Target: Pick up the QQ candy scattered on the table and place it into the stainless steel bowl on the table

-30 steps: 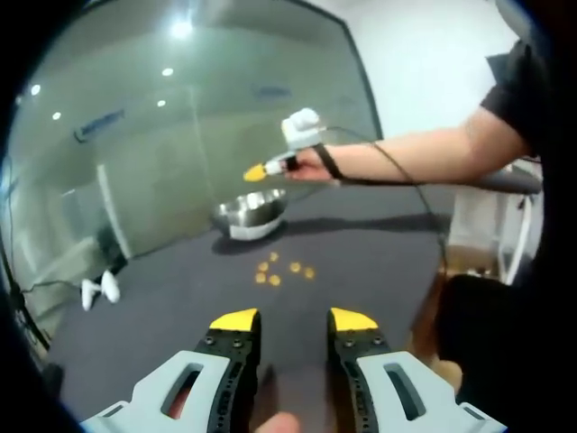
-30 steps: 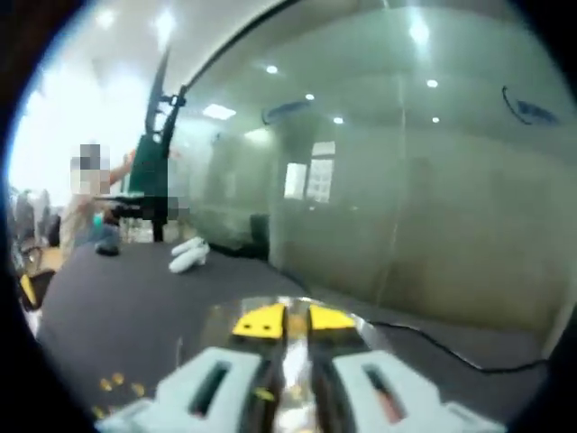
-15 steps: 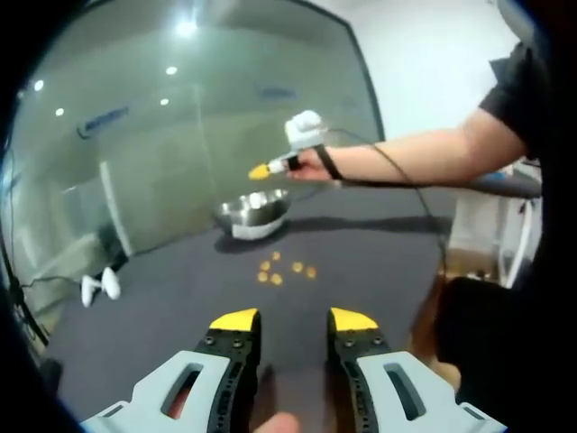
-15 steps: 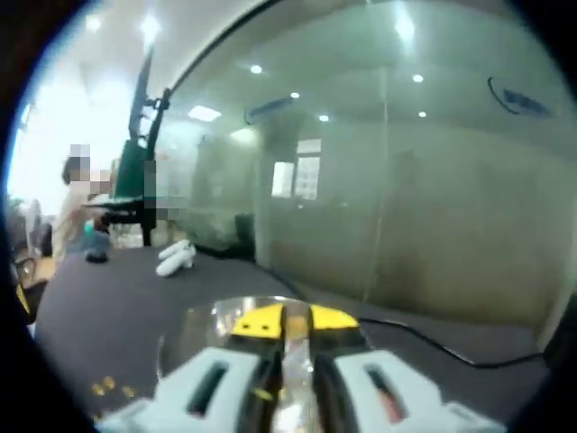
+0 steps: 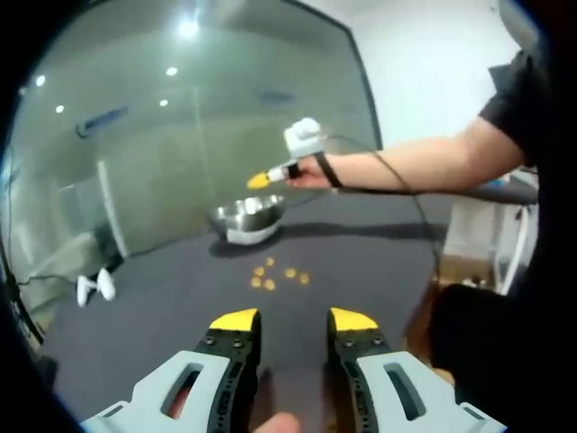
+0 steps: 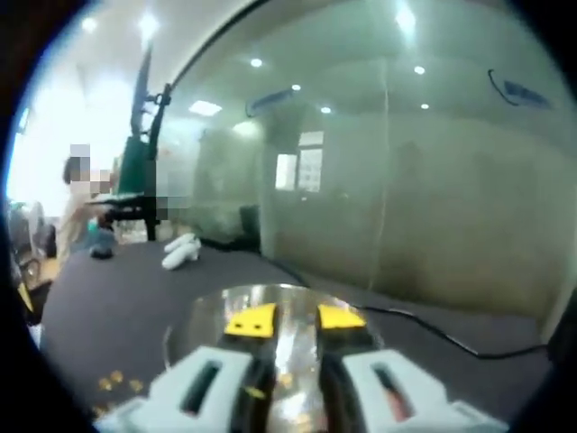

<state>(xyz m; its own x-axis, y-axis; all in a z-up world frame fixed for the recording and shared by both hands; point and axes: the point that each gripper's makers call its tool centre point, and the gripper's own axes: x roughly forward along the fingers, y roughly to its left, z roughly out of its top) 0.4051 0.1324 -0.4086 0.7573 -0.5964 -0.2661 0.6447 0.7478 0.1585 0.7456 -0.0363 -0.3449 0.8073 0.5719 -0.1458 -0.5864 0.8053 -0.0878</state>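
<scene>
- Right gripper view: the right gripper (image 6: 295,317) hangs over the steel bowl (image 6: 203,311), and its yellow-tipped jaws now stand a little apart, where a second ago they were pressed together; nothing shows between them.
- More of the bowl's shiny inside shows around the jaws than before, and its rim reaches further to the left.
- A few candies (image 6: 115,379) lie on the dark table (image 6: 108,298) at the lower left, well apart from the bowl.
- A black cable (image 6: 433,332) runs over the table to the right of the bowl, and two white objects (image 6: 180,251) lie far back near the glass wall (image 6: 406,180).
- Whether any candy lies inside the bowl is hard to tell; the jaws and glare cover its middle.
- Left gripper view: the left gripper (image 5: 293,320) is held low above the table (image 5: 180,298), jaws wide apart and empty, as in the earlier pictures.
- The person's arm (image 5: 424,162) reaches in from the right and holds the right gripper (image 5: 260,180) just above the bowl (image 5: 246,218).
- The cluster of candies (image 5: 275,275) lies between the bowl and the left jaws; its count is too small to read surely.
- The whole scene sits slightly left of where it was, so the camera has turned.
</scene>
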